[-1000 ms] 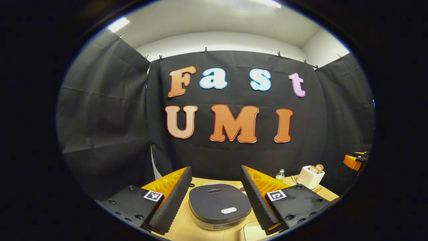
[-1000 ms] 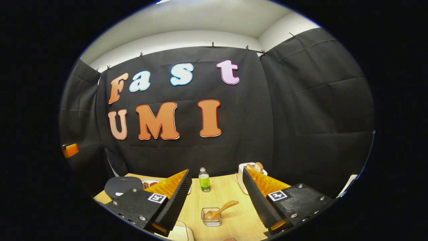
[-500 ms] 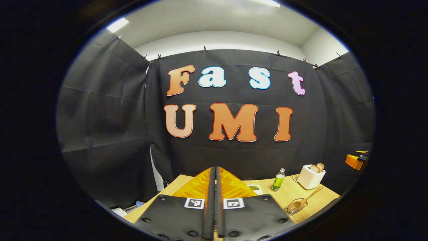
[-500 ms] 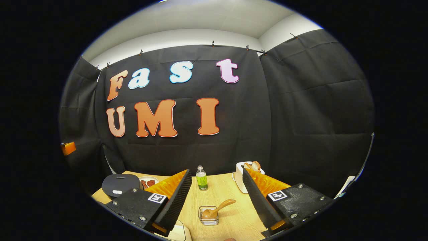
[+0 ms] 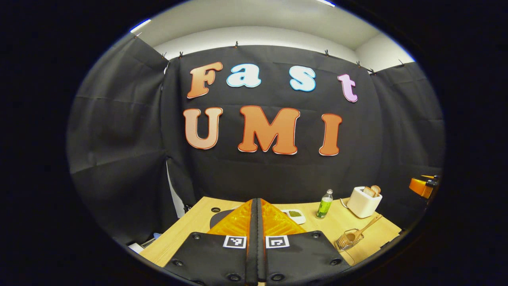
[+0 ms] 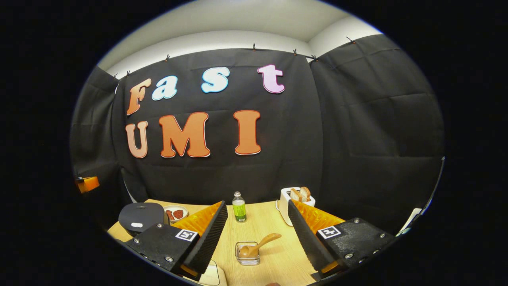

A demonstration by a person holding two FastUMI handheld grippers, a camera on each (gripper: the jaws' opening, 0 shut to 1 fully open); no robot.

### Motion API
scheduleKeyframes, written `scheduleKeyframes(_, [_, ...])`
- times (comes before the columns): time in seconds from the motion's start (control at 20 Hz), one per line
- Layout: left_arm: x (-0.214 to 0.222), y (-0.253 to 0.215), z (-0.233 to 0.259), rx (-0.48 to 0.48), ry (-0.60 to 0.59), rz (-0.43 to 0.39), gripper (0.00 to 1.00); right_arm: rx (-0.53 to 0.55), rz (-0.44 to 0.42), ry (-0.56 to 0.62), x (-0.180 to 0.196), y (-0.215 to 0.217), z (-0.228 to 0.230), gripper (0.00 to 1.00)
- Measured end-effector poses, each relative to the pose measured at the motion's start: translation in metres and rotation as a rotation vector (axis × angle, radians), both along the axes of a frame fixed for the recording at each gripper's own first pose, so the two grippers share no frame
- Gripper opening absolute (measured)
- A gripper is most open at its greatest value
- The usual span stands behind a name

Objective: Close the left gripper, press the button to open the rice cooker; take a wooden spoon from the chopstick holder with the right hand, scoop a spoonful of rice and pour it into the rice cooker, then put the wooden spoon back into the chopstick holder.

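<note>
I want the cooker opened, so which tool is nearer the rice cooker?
Left. The left tool hangs directly in front of the rice cooker; the right tool faces the wooden spoon, cooker off to its left.

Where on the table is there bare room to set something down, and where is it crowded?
Bare wood lies on the table between the chopstick holder with its wooden spoon and the green bottle. Another bare strip lies right of the holder, toward the toaster. It is crowded at the left, where the rice cooker sits beside a small dish.

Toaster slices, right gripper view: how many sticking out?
2. Both stand upright side by side in the top of the white toaster at the table's far side, a pale slice on the left and a browner slice on the right.
</note>
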State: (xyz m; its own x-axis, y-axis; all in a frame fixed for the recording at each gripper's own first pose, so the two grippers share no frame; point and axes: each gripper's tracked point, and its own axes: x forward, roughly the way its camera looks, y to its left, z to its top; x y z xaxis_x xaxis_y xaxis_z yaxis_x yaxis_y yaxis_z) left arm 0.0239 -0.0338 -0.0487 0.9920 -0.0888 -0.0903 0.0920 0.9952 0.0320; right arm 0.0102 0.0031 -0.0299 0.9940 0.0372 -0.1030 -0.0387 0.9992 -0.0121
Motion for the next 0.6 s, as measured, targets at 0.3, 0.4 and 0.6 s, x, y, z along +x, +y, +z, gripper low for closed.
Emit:
scheduleKeyframes(0.3, [0.035,-0.01,-0.059,0.019,0.123,-0.021,0.04,-0.012,0.008,0.027,0.002,0.004,-0.01,0.94])
scheduleKeyframes(0.4, [0.04,-0.013,-0.085,0.013,0.185,-0.03,0.04,-0.018,0.007,0.028,0.002,0.003,-0.012,0.94])
scheduleKeyframes(0.6, [0.043,-0.014,-0.131,0.01,0.3,-0.038,0.04,-0.031,-0.008,0.041,-0.001,-0.004,-0.017,0.94])
